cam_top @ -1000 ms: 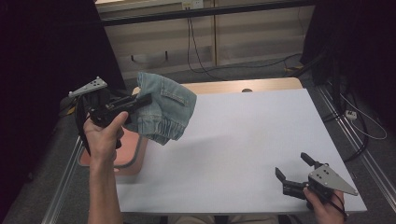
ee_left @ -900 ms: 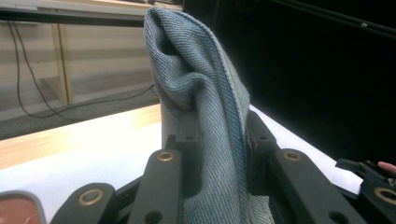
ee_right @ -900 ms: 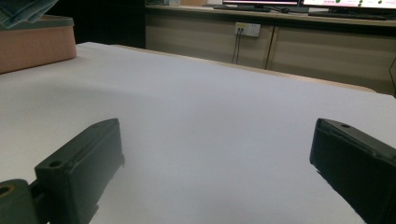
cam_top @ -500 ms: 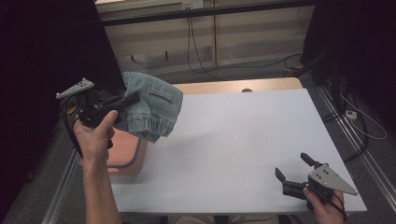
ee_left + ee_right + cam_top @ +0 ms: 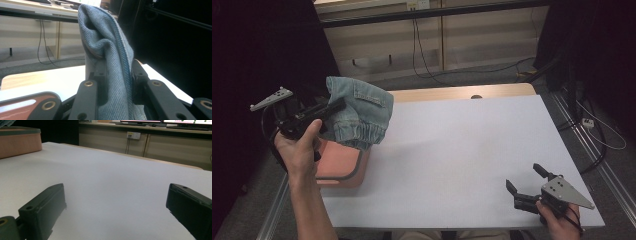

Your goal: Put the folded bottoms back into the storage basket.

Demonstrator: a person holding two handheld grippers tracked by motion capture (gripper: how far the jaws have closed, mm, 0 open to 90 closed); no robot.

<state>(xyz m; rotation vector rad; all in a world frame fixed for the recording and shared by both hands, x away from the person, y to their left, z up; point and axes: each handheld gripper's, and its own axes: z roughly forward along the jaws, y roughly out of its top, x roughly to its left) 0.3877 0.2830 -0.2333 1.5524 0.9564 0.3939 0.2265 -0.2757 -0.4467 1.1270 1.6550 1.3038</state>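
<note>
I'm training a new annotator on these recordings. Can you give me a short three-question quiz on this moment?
1. True or false: the left gripper is shut on the denim garment.
2. What lies under the raised garment at the table's left edge?
A. a salmon-pink basket
B. a metal bucket
C. a cardboard box
3. How do the right gripper's jaws stand, and is anything between them?

Key:
1. True; the left gripper view shows the denim pinched between its jaws.
2. A.
3. Open, low over the white tabletop near its right front corner, with nothing between them.
</note>
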